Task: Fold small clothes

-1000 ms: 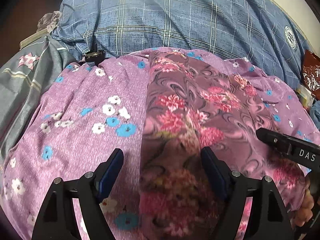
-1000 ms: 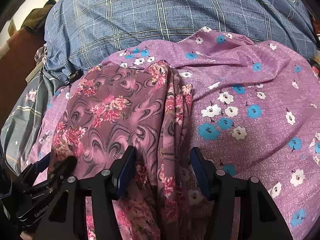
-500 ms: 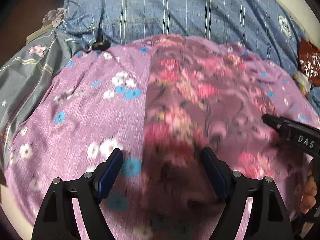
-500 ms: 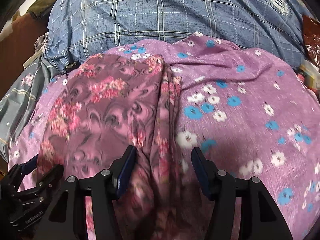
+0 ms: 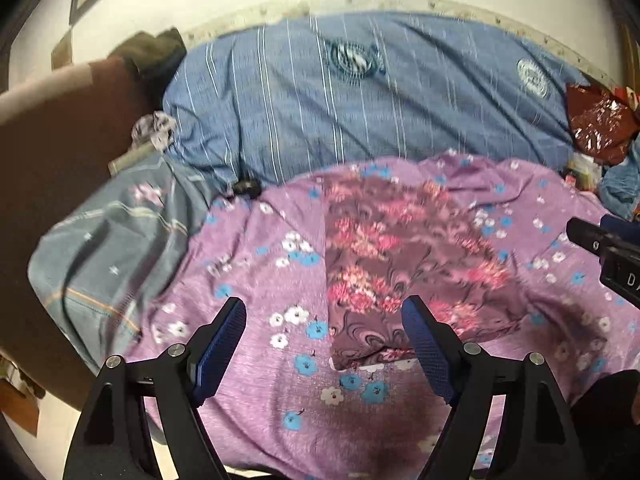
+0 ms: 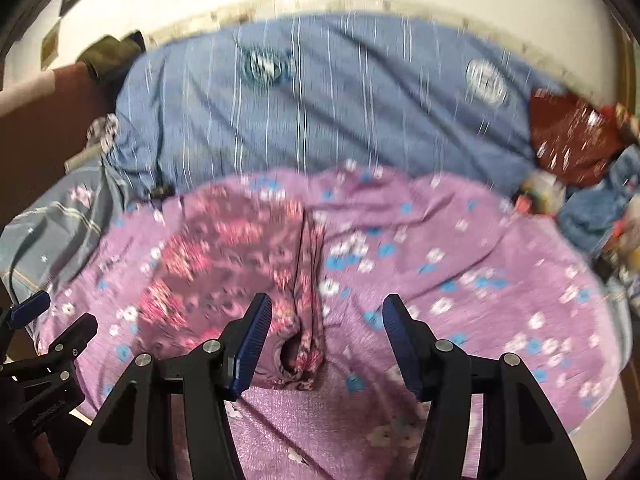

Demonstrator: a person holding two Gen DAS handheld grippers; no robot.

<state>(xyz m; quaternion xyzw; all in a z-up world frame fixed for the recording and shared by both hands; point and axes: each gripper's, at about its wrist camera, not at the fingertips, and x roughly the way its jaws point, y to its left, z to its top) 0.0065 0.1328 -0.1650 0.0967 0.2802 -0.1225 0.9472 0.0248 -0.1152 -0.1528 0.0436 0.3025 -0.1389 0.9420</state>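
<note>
Hovering above the bed, the left gripper (image 5: 322,334) holds its blue-padded fingers (image 5: 426,350) spread wide apart with nothing between them, and the right gripper (image 6: 326,338) is likewise spread and empty. Just beyond the fingertips lies the folded maroon floral garment (image 5: 404,256), a flat oblong resting on a purple flowered sheet (image 5: 256,360) that covers the near part of the bed. From the left wrist view the garment's near edge sits between the two fingers, its straight left edge running away from the camera. From the right wrist view the same garment (image 6: 224,264) lies left of centre, and its right side appears to be a stack of layered folds, though motion blur makes that uncertain. The right gripper's black body (image 5: 608,256) shows at the right edge of the left view, apart from the garment. Farther back lie a blue striped quilt (image 5: 360,120), a grey flowered cloth (image 5: 108,248) at left, and a shiny red bag (image 5: 596,120) at right.
</note>
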